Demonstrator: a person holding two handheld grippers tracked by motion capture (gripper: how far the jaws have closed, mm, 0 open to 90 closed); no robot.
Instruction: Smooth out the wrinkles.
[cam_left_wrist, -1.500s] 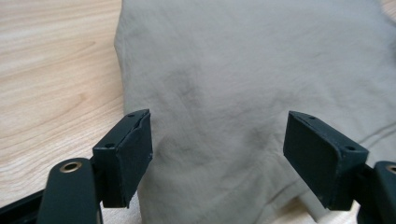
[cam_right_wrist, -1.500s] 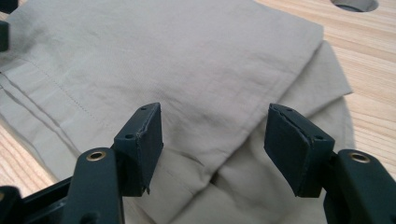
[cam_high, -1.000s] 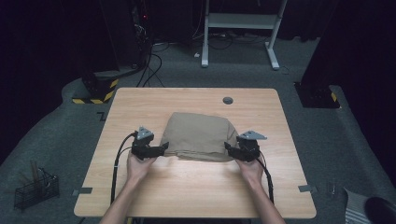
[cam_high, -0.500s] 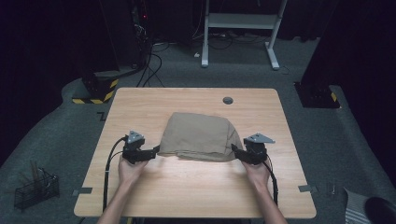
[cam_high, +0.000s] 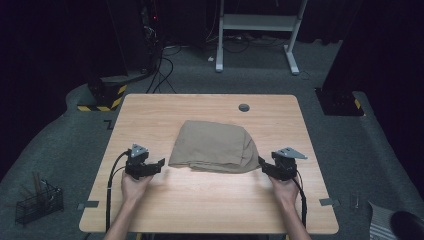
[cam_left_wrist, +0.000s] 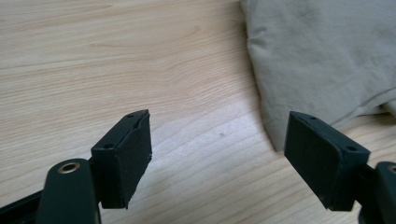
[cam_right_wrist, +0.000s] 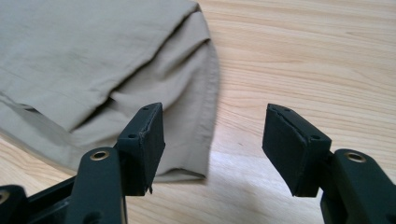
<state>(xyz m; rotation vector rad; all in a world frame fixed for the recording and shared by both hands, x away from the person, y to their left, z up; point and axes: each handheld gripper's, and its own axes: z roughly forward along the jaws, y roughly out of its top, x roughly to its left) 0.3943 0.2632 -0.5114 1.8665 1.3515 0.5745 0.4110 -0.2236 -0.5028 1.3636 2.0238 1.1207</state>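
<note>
The folded tan cloth garment (cam_high: 214, 146) is lying mid-way across the light wooden table (cam_high: 200, 200). The left gripper (cam_high: 159, 163) is sitting just off its left edge, jaws apart, gripping nothing. The right gripper (cam_high: 261, 165) is gaping too, its tips hard to make out against the cloth's right edge; what's tucked inside those folds is hidden.

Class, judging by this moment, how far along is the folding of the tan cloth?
Done: the tan cloth lies folded in layers on the table. In hand: nothing; the left gripper and right gripper stand open beside it. Left: perhaps nothing, or another fold.
</note>
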